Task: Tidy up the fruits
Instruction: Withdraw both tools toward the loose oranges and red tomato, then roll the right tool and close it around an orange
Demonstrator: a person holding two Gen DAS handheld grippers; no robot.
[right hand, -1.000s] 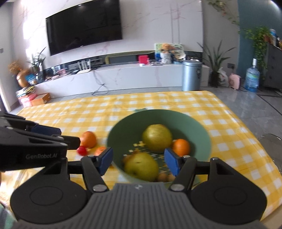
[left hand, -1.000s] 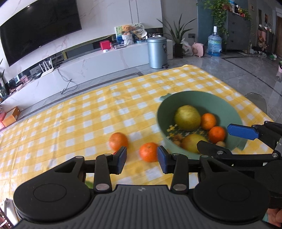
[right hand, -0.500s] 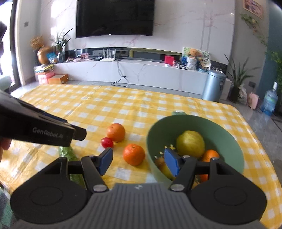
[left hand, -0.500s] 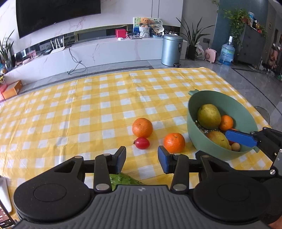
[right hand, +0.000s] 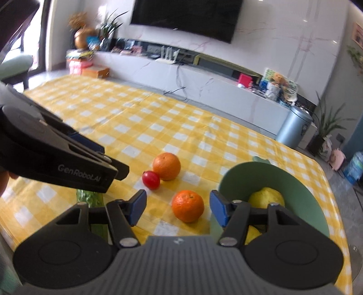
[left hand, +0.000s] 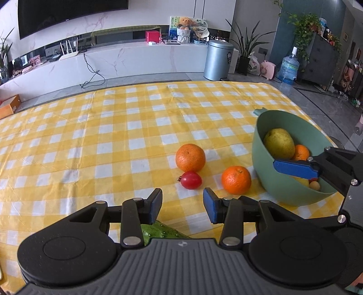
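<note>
Two spread right fingers [right hand: 138,207] flank the near orange [right hand: 187,206]; left fingers [left hand: 154,204] spread, empty.

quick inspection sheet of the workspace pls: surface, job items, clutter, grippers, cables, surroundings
Surface: table under a yellow checked cloth, lightly creased.
Job's things: green bowl near the right edge holds a pear, an orange and smaller fruit, partly hidden. On the cloth: far orange, near orange, small tomato close beside the far orange.
Clutter: green cucumber, partly hidden under the left gripper.
Grippers: left gripper open, empty, above the cloth before the tomato. Right gripper open, empty, near orange ahead between its fingers.
Cables: black cable down the TV bench, off the table.
Surroundings: TV, bin, water jug, plants.
</note>
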